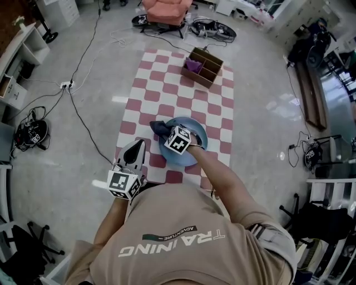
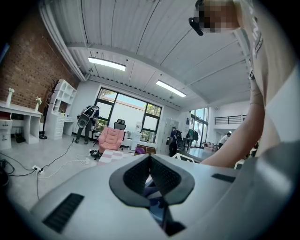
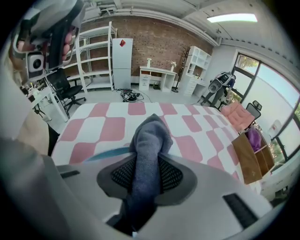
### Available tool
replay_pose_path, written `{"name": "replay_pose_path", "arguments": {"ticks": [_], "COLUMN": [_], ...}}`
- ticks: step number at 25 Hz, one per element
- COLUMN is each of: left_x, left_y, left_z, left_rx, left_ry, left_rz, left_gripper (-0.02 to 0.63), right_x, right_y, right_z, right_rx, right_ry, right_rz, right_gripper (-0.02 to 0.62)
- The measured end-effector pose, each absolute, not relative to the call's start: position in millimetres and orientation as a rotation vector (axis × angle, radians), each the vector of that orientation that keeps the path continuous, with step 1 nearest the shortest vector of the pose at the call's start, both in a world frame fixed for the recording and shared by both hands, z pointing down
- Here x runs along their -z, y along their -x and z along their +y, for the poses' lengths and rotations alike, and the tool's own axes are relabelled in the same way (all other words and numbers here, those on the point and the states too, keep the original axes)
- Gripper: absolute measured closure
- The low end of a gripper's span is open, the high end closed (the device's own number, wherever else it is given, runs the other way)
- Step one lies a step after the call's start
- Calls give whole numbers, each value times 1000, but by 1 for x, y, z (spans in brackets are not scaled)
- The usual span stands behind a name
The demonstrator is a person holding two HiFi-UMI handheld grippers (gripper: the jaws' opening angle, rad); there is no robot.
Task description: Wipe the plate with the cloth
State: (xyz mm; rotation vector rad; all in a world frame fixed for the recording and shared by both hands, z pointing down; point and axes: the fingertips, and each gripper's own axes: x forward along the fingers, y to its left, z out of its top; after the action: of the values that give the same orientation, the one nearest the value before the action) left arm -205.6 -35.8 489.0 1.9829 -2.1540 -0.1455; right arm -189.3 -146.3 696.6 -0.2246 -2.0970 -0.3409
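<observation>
A blue plate lies on the pink-and-white checked mat, near its front edge. My right gripper hangs over the plate's left part, pointing steeply down, shut on a dark blue-grey cloth. In the right gripper view the cloth is pinched between the pads of this gripper and bulges out past the tips, with a sliver of the plate below. My left gripper is held level at the mat's front left, apart from the plate. Its jaws meet with nothing between them.
A wooden divided box with a purple thing in it sits at the mat's far edge and also shows as a box in the right gripper view. A pink armchair and cables lie on the floor around.
</observation>
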Motion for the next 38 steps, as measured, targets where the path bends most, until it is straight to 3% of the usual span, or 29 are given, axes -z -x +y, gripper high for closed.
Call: {"name": "replay_pose_path", "arguments": {"ticks": [19, 30, 38], "left_x": [-487, -486, -488], "left_y": [189, 160, 159], "left_z": [-63, -92, -100], "left_rx": [92, 52, 58], "left_ry": [-2057, -2242, -2294], "left_rz": [-2070, -1870, -1798], "left_gripper": [594, 594, 594], "right_x": [-689, -685, -684], "right_y": [105, 20, 1], "right_z": [-284, -250, -189], "right_rx": [150, -20, -147], "right_ry": [-198, -313, -331], "right_rz": [-2047, -2064, -2098], "right_gripper": [476, 476, 476]}}
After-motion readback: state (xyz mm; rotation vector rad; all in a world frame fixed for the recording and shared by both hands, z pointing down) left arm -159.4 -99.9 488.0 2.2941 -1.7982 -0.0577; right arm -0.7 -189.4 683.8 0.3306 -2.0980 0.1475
